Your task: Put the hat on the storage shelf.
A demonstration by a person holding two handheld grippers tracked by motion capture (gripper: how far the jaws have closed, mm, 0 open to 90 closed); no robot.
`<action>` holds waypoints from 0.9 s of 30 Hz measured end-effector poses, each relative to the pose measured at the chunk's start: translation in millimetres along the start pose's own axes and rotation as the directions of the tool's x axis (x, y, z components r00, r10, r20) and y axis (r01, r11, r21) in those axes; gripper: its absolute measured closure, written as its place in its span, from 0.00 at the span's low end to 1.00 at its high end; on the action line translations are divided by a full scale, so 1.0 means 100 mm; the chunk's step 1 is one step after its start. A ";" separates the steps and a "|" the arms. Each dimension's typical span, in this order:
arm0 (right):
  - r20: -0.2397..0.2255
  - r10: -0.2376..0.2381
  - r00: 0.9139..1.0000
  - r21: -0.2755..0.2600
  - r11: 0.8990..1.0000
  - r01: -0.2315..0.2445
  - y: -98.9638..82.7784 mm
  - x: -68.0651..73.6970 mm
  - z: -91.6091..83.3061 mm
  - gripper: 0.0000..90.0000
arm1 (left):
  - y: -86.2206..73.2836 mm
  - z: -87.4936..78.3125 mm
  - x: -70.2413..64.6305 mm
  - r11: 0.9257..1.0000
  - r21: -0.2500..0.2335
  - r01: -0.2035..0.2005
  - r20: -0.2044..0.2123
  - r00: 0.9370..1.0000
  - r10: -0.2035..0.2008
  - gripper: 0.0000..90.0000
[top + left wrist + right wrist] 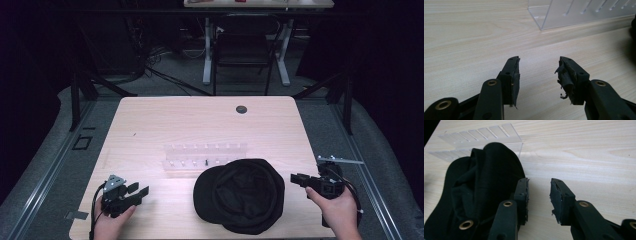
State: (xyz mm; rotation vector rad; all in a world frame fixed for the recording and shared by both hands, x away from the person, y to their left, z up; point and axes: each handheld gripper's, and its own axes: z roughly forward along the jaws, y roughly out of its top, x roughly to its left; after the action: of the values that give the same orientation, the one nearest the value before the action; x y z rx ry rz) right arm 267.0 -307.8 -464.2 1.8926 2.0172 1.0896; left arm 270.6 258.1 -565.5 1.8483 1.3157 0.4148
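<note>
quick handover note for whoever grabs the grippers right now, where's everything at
Left gripper: open, nothing between its fingers, low over the near left of the table, pointing toward the cap.
Right gripper: open, holding nothing, just off the cap's right edge.
Black cap: lies loose on the near middle of the table, not gripped by either side.
Clear acrylic rack: right behind the cap, with the cap's far edge up against or over its front.
Done: nothing that can be told from how things lie.
Left: probably take hold of the cap; neither gripper is on it yet.
</note>
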 end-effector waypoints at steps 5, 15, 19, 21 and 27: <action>-0.015 -0.006 1.000 0.003 1.000 0.006 0.08 0.05 -0.07 0.75 | 0.00 0.00 0.00 1.000 -0.003 0.000 -0.001 1.000 0.000 0.57; -0.031 -0.018 0.999 0.041 0.999 0.019 0.24 0.21 -0.13 0.77 | 0.00 0.00 0.00 1.000 0.002 0.002 -0.001 1.000 -0.002 0.58; -0.026 -0.047 0.999 0.069 0.996 0.049 0.28 0.28 -0.15 0.78 | 0.00 0.00 0.00 1.000 0.004 0.001 -0.003 1.000 -0.001 0.58; -0.025 -0.058 0.998 0.088 0.994 0.060 0.30 0.32 -0.15 0.79 | 0.00 0.00 0.00 1.000 0.003 0.000 -0.001 1.000 0.000 0.58; -0.023 -0.076 0.997 0.152 0.985 0.078 0.33 0.39 -0.14 0.79 | 0.00 0.01 0.00 1.000 0.008 -0.001 0.005 1.000 0.001 0.58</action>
State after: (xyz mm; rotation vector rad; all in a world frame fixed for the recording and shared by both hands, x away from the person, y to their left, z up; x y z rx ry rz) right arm 278.5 -279.6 -420.6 1.8625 2.2219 0.9610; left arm 270.6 257.8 -566.2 1.8553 1.3149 0.4057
